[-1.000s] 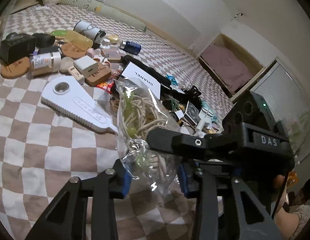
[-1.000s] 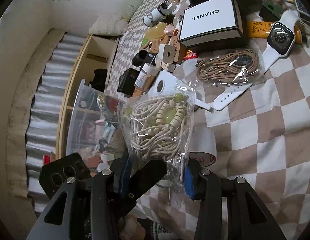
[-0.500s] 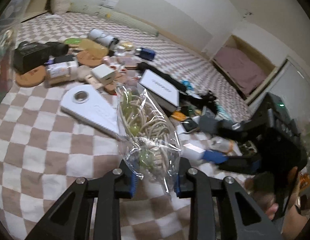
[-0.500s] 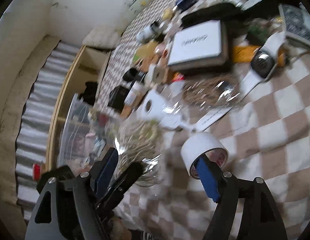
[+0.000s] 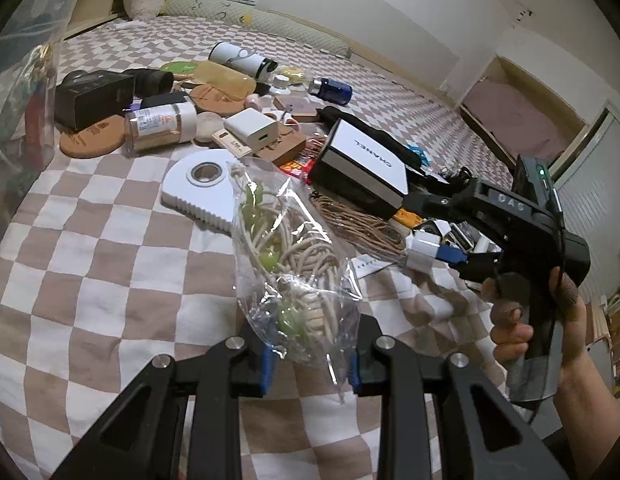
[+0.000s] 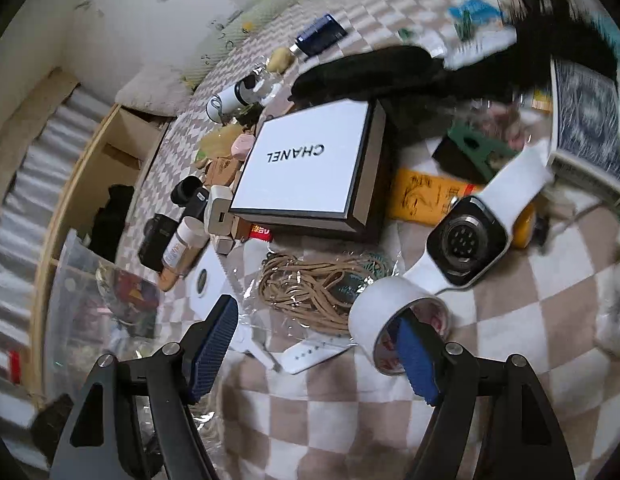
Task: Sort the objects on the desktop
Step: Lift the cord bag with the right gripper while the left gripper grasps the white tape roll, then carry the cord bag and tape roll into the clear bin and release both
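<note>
Counted: two bagged cord bundles [image 5: 297,264] [image 6: 322,292], one tape roll [image 6: 386,312], one Chanel box [image 6: 305,172], one smartwatch [image 6: 470,240], two cork coasters [image 5: 91,140] [image 5: 213,96].

Left hand-held gripper [image 5: 310,360]: black arms, silver screws, blue pads. Right hand-held gripper [image 6: 316,350]: same build; body marked "DAS", green LED. Hand [image 5: 550,332], bare skin, at 4 o'clock.

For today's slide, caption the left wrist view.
Left gripper pinches a clear bag of cord and beads above the cluttered checkered cloth.
</note>
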`<action>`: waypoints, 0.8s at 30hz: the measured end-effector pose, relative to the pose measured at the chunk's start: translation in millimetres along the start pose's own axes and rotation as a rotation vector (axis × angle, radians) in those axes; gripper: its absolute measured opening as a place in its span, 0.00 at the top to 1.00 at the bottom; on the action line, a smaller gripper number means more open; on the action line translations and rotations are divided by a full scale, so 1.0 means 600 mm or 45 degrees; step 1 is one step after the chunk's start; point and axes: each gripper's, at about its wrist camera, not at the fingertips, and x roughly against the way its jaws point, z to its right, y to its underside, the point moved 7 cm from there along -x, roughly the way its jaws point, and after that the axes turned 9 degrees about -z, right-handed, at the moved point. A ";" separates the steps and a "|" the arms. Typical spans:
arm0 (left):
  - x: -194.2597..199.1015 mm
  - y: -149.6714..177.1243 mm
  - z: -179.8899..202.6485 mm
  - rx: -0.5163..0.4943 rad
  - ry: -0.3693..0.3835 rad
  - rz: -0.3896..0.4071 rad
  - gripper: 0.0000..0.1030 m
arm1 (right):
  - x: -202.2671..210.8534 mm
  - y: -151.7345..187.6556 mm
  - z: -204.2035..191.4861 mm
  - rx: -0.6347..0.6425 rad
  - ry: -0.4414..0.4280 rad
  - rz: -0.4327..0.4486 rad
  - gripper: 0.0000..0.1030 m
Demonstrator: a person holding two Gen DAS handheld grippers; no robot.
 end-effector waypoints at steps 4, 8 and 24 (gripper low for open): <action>0.003 0.002 -0.007 0.009 0.004 -0.002 0.73 | 0.005 0.008 0.005 -0.068 -0.075 -0.028 0.29; 0.003 0.007 -0.011 0.006 0.004 -0.008 0.73 | -0.011 0.022 0.014 -0.067 0.045 -0.080 0.83; 0.102 -0.045 -0.004 -0.059 0.000 0.173 0.73 | 0.064 0.046 -0.144 0.118 -0.162 0.028 0.95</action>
